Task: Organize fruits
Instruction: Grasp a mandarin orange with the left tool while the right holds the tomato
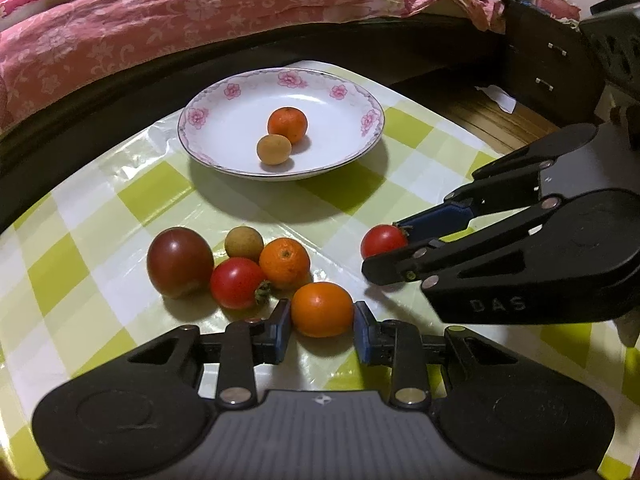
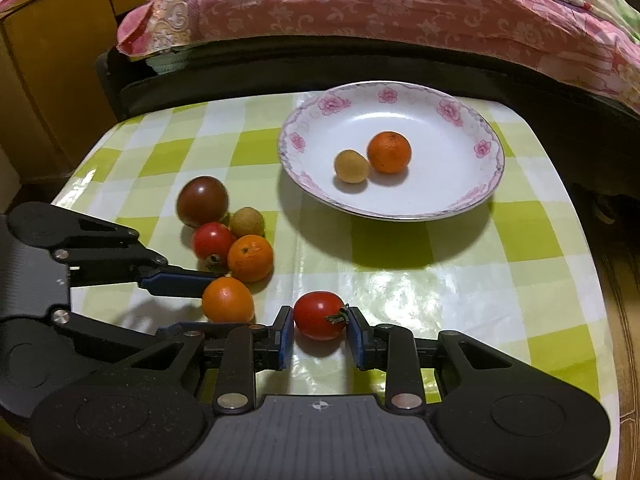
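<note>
A white floral plate (image 1: 360, 92) (image 2: 460, 184) holds a mandarin (image 1: 287, 124) (image 2: 389, 151) and a tan longan (image 1: 273, 149) (image 2: 351, 165). My left gripper (image 1: 322, 320) (image 2: 208, 304) is shut on an orange tomato (image 1: 322, 310) (image 2: 227, 299) on the table. My right gripper (image 2: 320, 326) (image 1: 390, 248) is shut on a red cherry tomato (image 2: 319, 315) (image 1: 382, 240) on the table. Behind the left gripper lie a dark plum-like fruit (image 1: 180, 262) (image 2: 202, 200), a red tomato (image 1: 237, 282) (image 2: 211, 241), a longan (image 1: 244, 243) (image 2: 248, 221) and a mandarin (image 1: 284, 263) (image 2: 250, 258).
The table has a green-and-white checked plastic cloth (image 1: 408, 184) (image 2: 500, 260). A bed with a pink floral quilt (image 1: 200, 12) (image 2: 400, 8) runs along the far edge. A wooden cabinet (image 2: 48, 80) stands at the left; dark drawers (image 1: 548, 68) stand at the right.
</note>
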A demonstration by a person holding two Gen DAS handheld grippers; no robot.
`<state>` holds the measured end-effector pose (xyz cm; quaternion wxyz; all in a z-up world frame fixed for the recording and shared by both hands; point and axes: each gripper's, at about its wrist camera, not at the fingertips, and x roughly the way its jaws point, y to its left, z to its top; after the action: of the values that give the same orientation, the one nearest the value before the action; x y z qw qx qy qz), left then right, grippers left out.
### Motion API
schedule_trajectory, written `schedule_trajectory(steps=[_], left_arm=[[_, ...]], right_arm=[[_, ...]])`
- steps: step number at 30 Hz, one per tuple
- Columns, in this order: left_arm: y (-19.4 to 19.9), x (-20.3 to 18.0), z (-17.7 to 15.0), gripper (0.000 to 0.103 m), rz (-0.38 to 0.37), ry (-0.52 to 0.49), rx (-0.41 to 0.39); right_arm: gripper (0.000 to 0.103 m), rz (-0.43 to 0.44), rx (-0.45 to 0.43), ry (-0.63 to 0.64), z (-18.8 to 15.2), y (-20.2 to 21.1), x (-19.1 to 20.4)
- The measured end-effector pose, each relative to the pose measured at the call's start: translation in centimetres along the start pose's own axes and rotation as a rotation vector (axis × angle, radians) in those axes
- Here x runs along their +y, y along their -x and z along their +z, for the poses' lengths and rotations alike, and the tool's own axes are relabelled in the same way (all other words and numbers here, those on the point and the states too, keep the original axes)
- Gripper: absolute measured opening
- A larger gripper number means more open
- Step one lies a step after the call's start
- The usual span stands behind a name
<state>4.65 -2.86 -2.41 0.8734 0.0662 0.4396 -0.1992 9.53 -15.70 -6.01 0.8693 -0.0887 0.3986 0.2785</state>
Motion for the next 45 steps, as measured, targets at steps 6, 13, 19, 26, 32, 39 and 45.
schedule_trajectory(steps=[6, 13, 19, 26, 32, 39, 45], left_arm=[[0.5, 0.5, -0.6, 0.04, -0.012, 0.008, 0.02], [0.1, -0.3, -0.6, 0.04, 0.007, -0.044, 0.013], [0.0, -0.1, -0.5, 0.044, -0.005, -0.032, 0.001], [-0.1, -0.3, -0.5, 0.045, 0.002, -0.04, -0.006], [-0.2, -0.4, -0.5, 0.044, 0.011, -0.054, -0.01], [-0.1, -0.3, -0.4, 0.041, 0.012, -0.042, -0.009], [-0.2, 0.1, -0.3, 0.039, 0.004, -0.018, -0.008]], right_arm=[[0.025, 0.009, 0.003, 0.017, -0.5, 0.4, 0.0], [0.027, 0.008, 0.002, 0.03, -0.9, 0.2, 0.0], [0.027, 0.012, -0.008, 0.035, -1.2, 0.1, -0.1], [0.031, -0.02, -0.023, 0.077, -1.2, 0.0, 0.4], [0.031, -0.015, -0.008, 0.053, -1.1, 0.1, 0.2], [0.027, -0.022, 0.011, 0.055, -1.3, 0.4, 0.6], [0.026, -0.03, 0.03, 0.069, -1.3, 0.5, 0.7]])
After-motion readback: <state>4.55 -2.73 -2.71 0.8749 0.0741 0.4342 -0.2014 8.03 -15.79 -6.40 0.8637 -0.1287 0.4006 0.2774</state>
